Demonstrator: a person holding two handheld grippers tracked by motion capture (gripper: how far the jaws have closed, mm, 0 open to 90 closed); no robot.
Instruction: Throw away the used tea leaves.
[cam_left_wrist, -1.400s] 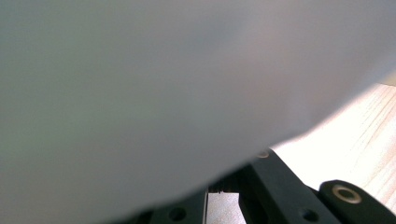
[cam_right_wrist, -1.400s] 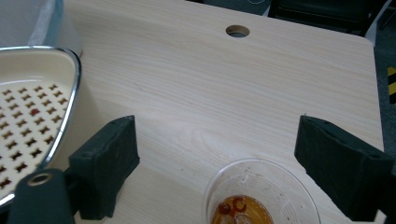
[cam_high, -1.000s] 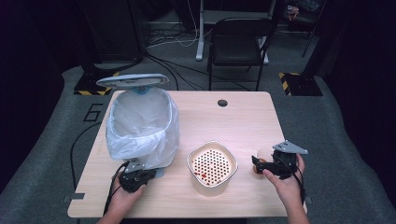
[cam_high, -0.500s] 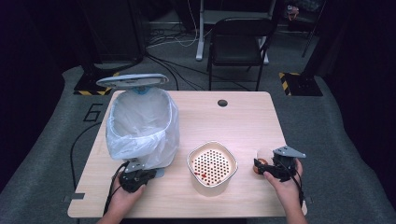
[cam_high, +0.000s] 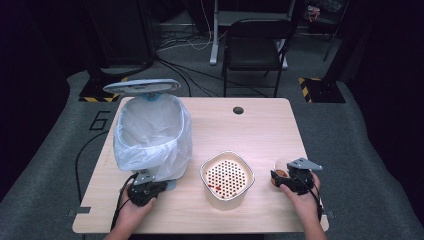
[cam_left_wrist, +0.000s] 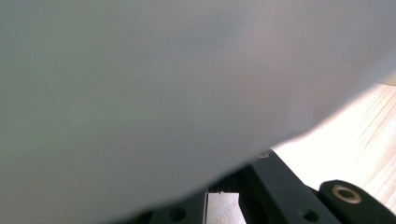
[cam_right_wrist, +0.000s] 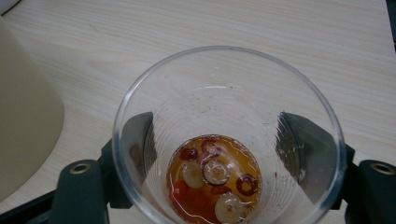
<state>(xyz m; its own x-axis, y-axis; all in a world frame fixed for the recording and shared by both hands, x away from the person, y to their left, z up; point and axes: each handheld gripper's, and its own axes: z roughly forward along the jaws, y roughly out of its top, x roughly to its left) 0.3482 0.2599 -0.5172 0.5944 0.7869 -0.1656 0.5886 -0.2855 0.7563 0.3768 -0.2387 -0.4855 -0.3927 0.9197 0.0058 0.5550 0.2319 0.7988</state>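
Right gripper view: my right gripper (cam_right_wrist: 229, 186) has its jaws on either side of a clear plastic cup (cam_right_wrist: 229, 135), pressed against its wall, so it is pinching the cup. The cup sits upright on the table (cam_right_wrist: 280, 28), near its right edge toward the front, with a shallow pool of amber liquid and sliced fruit bits (cam_right_wrist: 215, 179) at the bottom. High view shows the same right gripper (cam_high: 295, 177) at the cup (cam_high: 280, 170), just right of the cream strainer bowl (cam_high: 227, 177) at front centre; a few red bits already lie on the strainer's holes. Left gripper (cam_high: 142, 190) is at the foot of the lined trash bin (cam_high: 152, 135) on the left side of the table; from its own view the white bin bag (cam_left_wrist: 163, 93) blocks the jaw tips, so I cannot tell whether they are spread or closed. My read: cup is gripped, leftovers still in it, so draining over the strainer and binning the solids and cup is still left. Roughly early-to-mid.
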